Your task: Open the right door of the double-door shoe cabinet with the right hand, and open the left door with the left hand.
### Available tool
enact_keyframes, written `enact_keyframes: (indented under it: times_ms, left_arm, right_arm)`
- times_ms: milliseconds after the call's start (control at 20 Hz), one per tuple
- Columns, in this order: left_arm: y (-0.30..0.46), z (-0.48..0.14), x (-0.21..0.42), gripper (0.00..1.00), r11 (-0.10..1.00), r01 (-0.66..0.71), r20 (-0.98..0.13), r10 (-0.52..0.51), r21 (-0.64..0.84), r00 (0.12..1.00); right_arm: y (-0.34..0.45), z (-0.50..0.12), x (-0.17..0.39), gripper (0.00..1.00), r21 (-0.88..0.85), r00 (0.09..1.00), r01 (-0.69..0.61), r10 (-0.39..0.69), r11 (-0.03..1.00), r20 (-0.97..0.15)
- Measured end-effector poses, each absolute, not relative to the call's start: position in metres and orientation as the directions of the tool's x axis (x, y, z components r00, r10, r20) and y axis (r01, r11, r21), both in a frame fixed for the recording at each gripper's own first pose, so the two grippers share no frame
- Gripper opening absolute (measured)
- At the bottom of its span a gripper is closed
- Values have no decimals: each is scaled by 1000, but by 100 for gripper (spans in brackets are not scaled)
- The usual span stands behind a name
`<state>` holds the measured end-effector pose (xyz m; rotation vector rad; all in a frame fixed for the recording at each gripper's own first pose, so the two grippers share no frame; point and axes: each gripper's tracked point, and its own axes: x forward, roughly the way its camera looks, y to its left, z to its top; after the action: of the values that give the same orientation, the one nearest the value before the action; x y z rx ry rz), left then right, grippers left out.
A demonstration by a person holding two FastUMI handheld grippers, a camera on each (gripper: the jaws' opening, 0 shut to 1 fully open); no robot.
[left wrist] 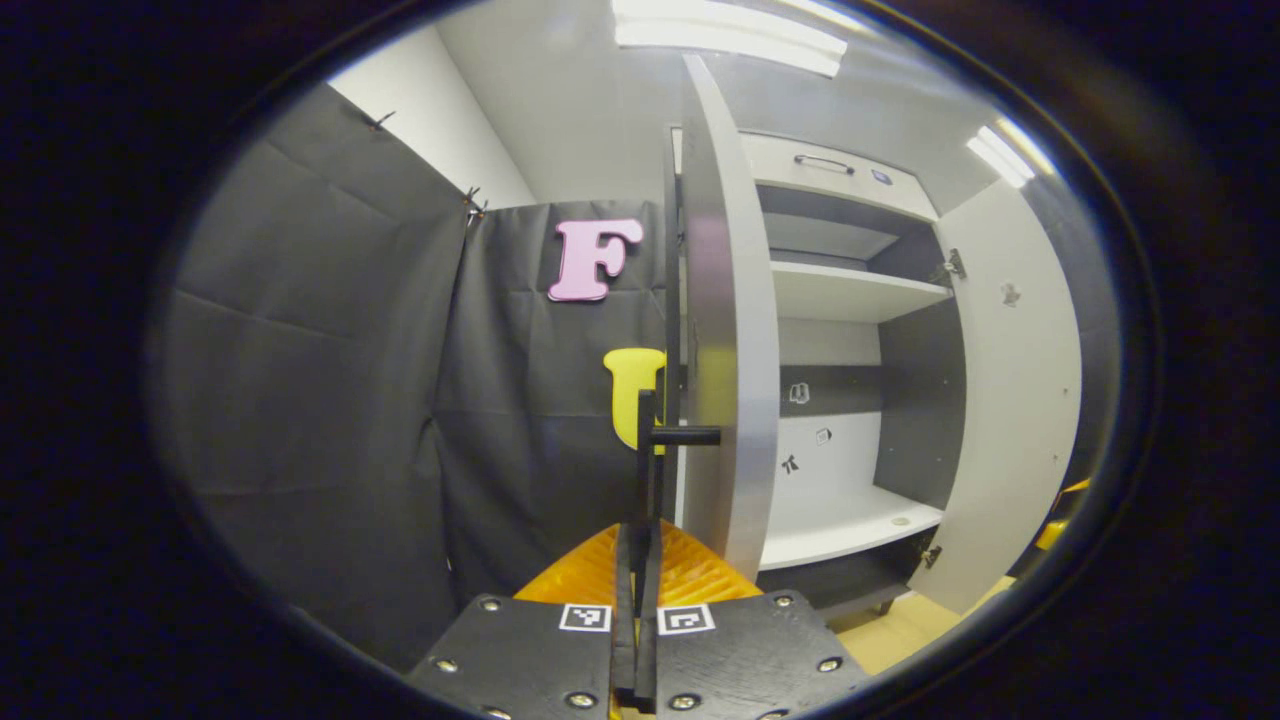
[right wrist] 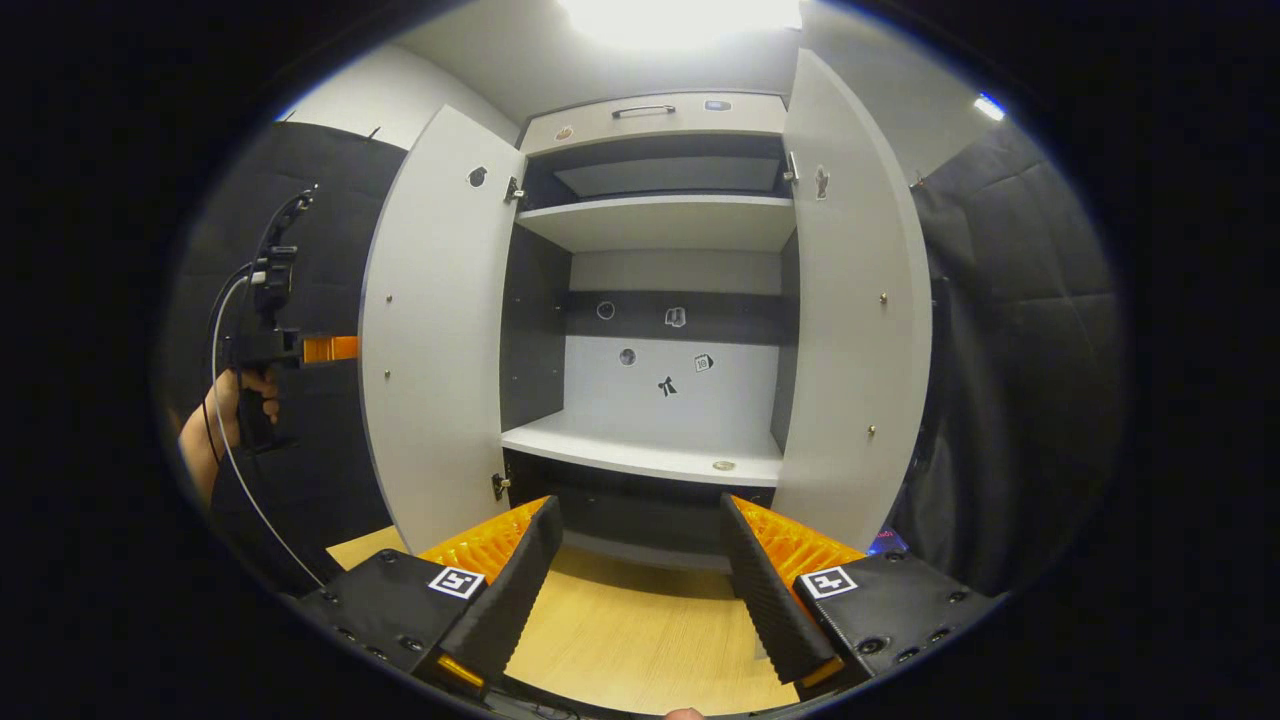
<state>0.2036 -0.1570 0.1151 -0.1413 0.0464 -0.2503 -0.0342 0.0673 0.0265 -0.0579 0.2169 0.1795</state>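
Note:
The shoe cabinet stands with both doors swung wide. In the left gripper view the left door is edge-on just ahead, and my left gripper is shut on its thin black handle. The right door hangs open at the far right. In the right gripper view my right gripper is open and holds nothing, low in front of the cabinet between the left door and the right door. A hand holds the left gripper on the left door's outer side.
Inside are a white upper shelf and a lower shelf with small stickers on the back panel. A drawer with a bar handle tops the cabinet. Black cloth walls flank it, over a pale wooden floor.

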Motion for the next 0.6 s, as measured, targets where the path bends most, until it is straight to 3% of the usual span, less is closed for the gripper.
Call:
enact_keyframes:
  times_ms: [300, 600]
  left_arm:
    - [-144, 123, 201, 2, 982, 121, -29, -127, -144, 992]
    - [-144, 128, 201, 0, 987, 134, -18, -136, -83, 991]
  right_arm:
    - [59, 43, -44, 97, -37, 962, -214, 204, 976, -183]
    - [17, 55, -64, 98, -11, 978, -157, 154, 988, -143]
